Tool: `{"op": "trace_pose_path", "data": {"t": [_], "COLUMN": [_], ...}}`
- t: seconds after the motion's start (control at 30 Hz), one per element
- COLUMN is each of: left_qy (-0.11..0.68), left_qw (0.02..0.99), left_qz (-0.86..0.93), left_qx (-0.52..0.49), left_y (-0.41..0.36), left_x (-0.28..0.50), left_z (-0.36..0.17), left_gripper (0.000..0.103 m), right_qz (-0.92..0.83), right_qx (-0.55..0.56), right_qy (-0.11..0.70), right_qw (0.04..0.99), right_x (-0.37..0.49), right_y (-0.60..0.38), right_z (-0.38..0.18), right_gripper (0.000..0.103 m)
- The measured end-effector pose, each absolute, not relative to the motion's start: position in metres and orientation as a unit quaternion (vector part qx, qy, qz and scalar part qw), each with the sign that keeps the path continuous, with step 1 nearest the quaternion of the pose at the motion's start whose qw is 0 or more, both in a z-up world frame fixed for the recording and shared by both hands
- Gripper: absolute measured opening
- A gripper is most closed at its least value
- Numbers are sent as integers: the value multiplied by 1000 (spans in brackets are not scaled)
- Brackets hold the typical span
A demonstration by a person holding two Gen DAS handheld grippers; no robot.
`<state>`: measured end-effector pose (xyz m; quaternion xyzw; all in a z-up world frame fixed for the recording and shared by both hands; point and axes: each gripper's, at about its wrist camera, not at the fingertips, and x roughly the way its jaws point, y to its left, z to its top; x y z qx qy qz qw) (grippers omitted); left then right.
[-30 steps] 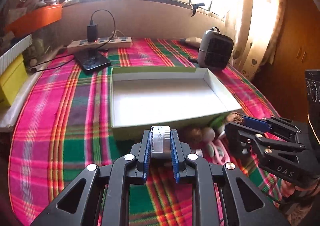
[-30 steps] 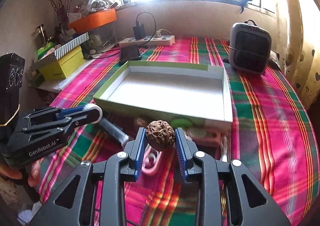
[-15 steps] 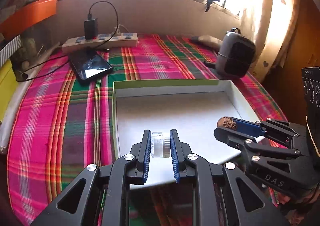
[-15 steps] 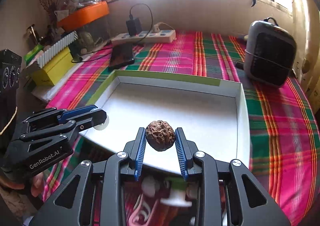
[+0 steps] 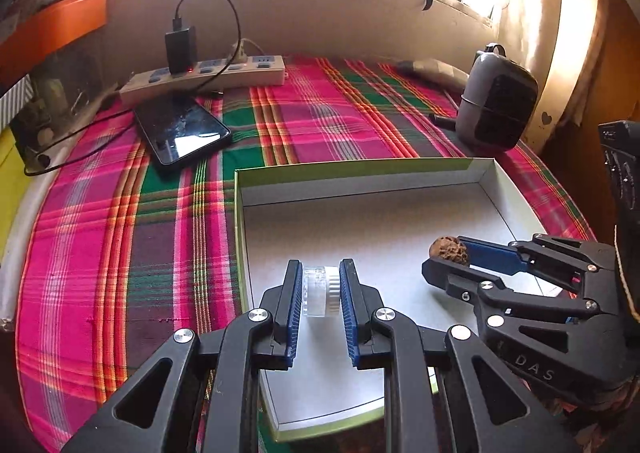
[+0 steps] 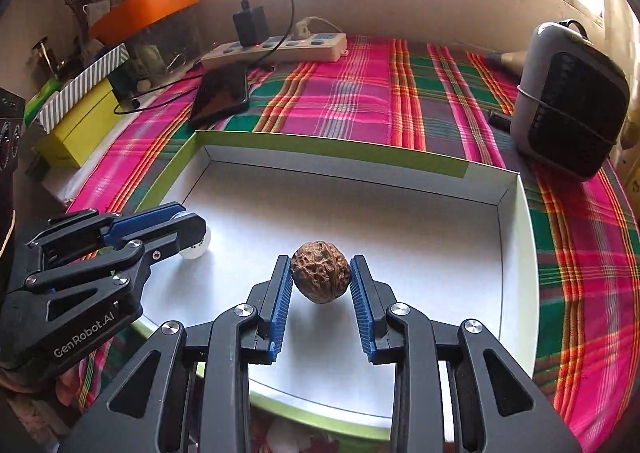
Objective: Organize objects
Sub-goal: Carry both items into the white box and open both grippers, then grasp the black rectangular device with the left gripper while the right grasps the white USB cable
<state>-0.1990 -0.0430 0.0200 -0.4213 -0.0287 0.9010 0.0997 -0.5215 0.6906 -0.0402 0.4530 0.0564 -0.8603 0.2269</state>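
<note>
Left gripper clamped on small clear ribbed-cap jar, right gripper pinching brown wrinkled walnut, both over white green-edged tray, near its front edge

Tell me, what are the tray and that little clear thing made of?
The tray looks like matte white cardboard: thin folded walls, green outside. The clear thing, clamped in the left gripper, seems glossy see-through plastic with a ribbed white end, possibly a small capped jar.

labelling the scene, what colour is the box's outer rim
Lime green on the box rim, white inside; clearest in the right wrist view.
</note>
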Motion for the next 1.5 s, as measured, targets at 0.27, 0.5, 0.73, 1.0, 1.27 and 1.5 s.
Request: {"op": "trace_pose_path", "data": {"t": [0.27, 0.5, 0.73, 1.0, 1.27, 1.5], "left_qy": [-20, -28, -33, -32, -22, 26], "left_qw": [101, 100, 104, 117, 160, 211], "left_qz": [902, 903, 910, 919, 915, 903], "left_qx": [-420, -416, -400, -375, -370, -373], "left_y": [-41, -43, -44, -44, -40, -30], "left_x": [-199, -191, -173, -135, -99, -83], "left_z": [20, 23, 35, 51, 51, 42], "left_gripper": [18, 27, 30, 31, 31, 31], "right_qz": [-860, -864, -874, -886, -902, -907], "right_qx": [457, 452, 437, 410, 383, 383], "right_qy": [51, 25, 17, -9, -12, -25], "right_qw": [222, 219, 212, 218, 201, 172], "right_x": [-524, -521, -508, -480, -440, -414], "right_y": [688, 695, 706, 729, 763, 798], "right_z": [-41, -36, -25, -1, 8, 3], "right_gripper": [31, 51, 52, 52, 52, 52]}}
